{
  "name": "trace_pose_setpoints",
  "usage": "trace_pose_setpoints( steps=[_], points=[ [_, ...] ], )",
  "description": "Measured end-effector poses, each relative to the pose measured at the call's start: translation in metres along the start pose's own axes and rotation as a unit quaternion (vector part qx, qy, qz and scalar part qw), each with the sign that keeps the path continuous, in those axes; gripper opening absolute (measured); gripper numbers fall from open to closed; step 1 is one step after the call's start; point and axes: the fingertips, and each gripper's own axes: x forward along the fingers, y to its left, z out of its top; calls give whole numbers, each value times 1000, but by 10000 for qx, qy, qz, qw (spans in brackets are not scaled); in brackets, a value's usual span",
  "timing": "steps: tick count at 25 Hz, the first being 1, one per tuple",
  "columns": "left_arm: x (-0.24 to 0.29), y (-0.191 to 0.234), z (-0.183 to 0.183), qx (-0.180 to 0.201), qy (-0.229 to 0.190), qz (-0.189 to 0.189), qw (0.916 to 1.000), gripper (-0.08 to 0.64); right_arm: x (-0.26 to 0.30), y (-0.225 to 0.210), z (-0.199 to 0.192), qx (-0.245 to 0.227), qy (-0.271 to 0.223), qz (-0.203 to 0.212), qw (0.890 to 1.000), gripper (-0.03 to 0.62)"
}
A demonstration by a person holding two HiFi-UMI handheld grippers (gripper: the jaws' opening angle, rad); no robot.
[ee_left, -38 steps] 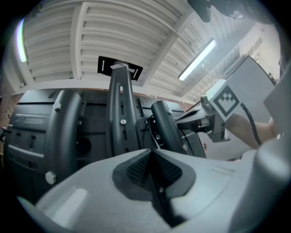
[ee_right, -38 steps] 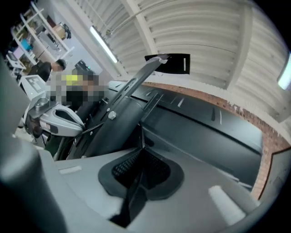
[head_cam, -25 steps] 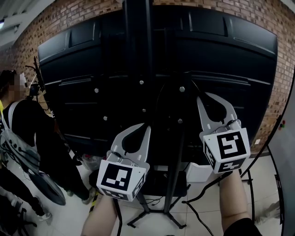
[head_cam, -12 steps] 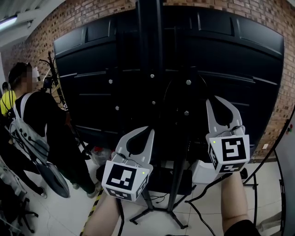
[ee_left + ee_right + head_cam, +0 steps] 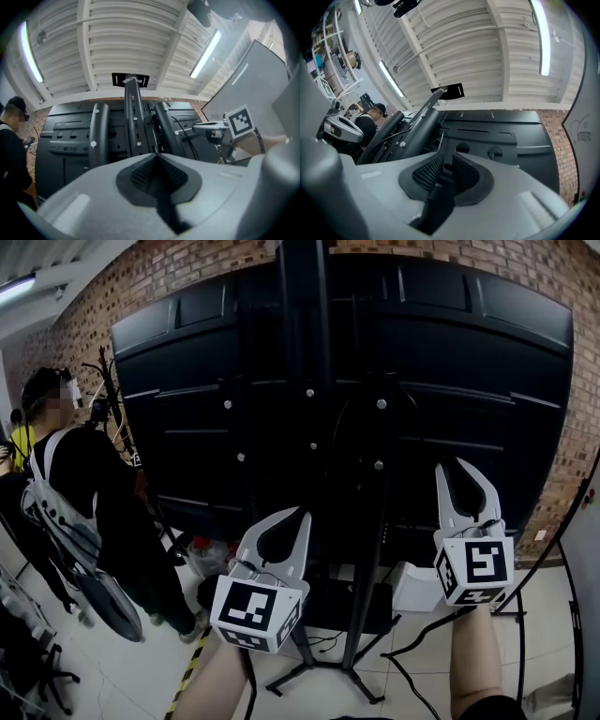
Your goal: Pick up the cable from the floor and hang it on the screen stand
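The back of a large black screen (image 5: 234, 399) on its stand (image 5: 302, 352) fills the head view. A thin black cable (image 5: 338, 427) hangs in a loop over the stand's bracket, and it also shows as a thin line along the stand's bars (image 5: 185, 129) (image 5: 401, 136). My right gripper (image 5: 459, 468) is below and right of that loop, apart from it. Its jaws (image 5: 446, 161) are opening, with a narrow gap and nothing between the pads. My left gripper (image 5: 286, 517) is held low in front of the stand, its pads (image 5: 157, 157) closed together on nothing.
A person in black with a backpack (image 5: 75, 484) stands at the left beside the screen. The stand's legs (image 5: 319, 671) spread over the tiled floor, with loose cables (image 5: 412, 643) and a white box (image 5: 412, 587) near them. A brick wall (image 5: 553, 409) is behind.
My right gripper has dropped down and to the right, away from the stand's bracket and the cable loop. My left gripper has stayed low, about where it was.
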Motion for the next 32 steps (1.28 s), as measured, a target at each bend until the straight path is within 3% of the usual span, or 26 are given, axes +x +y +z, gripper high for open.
trace_pose_setpoints(
  steps=[7,12,16,19,25,32],
  points=[
    [-12,-2,-37,-261,184,101,9994,5,-24,30,-10,-46,-67,312,9995,34],
    [-33,-9,-29,-507,-237,178,9983,5,-41,77,-10,-253,-439,973,9940,12],
    [-47,-12,-32,-527,-252,308,9978,5,-53,115,-7,-57,-694,1413,9875,11],
    [-61,-17,-39,-554,-197,361,9976,5,-65,142,-11,288,-624,1690,9832,11],
    [-65,-15,-69,-569,2,574,9967,5,-64,170,-34,554,-785,2011,9748,8],
    [-95,-7,-81,-705,139,751,9946,5,-79,216,-35,993,-555,2417,9637,8]
  ],
)
